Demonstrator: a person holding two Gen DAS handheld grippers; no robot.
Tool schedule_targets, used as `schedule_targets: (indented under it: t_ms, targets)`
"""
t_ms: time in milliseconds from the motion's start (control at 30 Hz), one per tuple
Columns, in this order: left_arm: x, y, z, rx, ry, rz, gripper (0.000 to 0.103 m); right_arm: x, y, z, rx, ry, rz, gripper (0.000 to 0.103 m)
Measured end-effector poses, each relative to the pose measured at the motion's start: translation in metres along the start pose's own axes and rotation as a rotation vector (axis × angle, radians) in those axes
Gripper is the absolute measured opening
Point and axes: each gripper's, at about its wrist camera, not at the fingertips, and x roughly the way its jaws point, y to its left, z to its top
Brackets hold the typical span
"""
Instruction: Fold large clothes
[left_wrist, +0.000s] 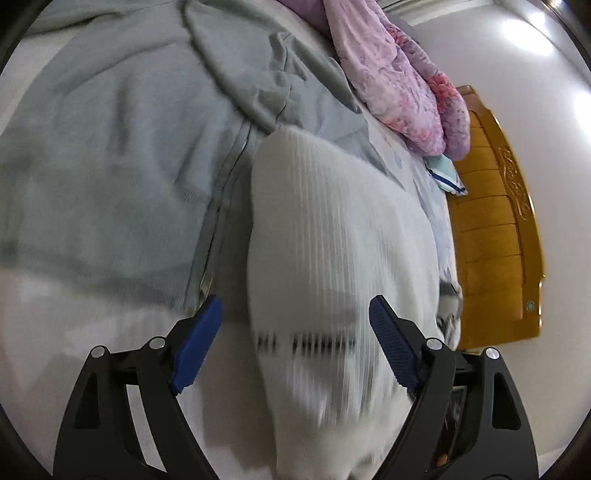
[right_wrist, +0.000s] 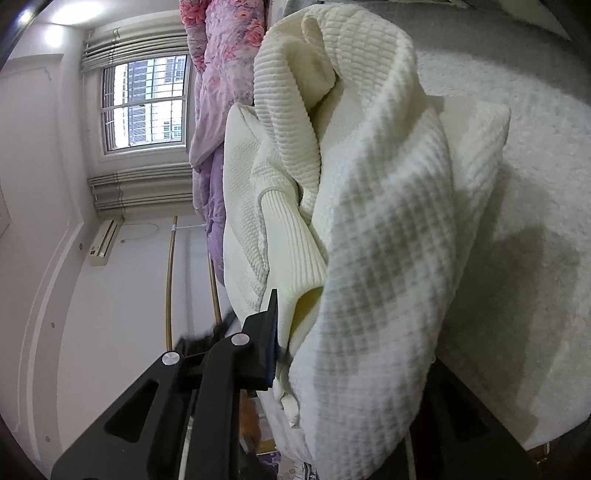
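Cream knit sweater (right_wrist: 369, 206) — bunched, raised off the bed (right_wrist: 535, 240), seemingly for spreading. Right tongs (right_wrist: 295, 332): clamped on its edge, far finger hidden by cloth. Left tongs (left_wrist: 295, 332): apart, the blurred sweater between, ungripped. Grey garment (left_wrist: 110, 147) — flat alongside.

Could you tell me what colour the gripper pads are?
Blue pads, clearest in the left wrist view.

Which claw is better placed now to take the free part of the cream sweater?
Probably the left claw: it is open, and the cream sweater hangs between its fingers. The right claw already looks shut on this sweater.
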Motion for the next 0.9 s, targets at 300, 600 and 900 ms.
schedule_targets:
  t_ms: [300, 600, 900]
  targets:
    - [0.052, -0.016, 0.028, 0.056, -0.014, 0.013, 0.056, 0.007, 0.015, 0.001, -0.041, -0.014, -0.053, 0.017]
    - [0.028, -0.054, 0.002, 0.259, -0.128, 0.065, 0.030, 0.000, 0.080, -0.004, -0.312, -0.055, -0.228, 0.017]
    - [-0.010, -0.119, -0.016, 0.347, -0.265, -0.007, 0.028, -0.041, 0.128, -0.001, -0.504, -0.153, -0.241, 0.017]
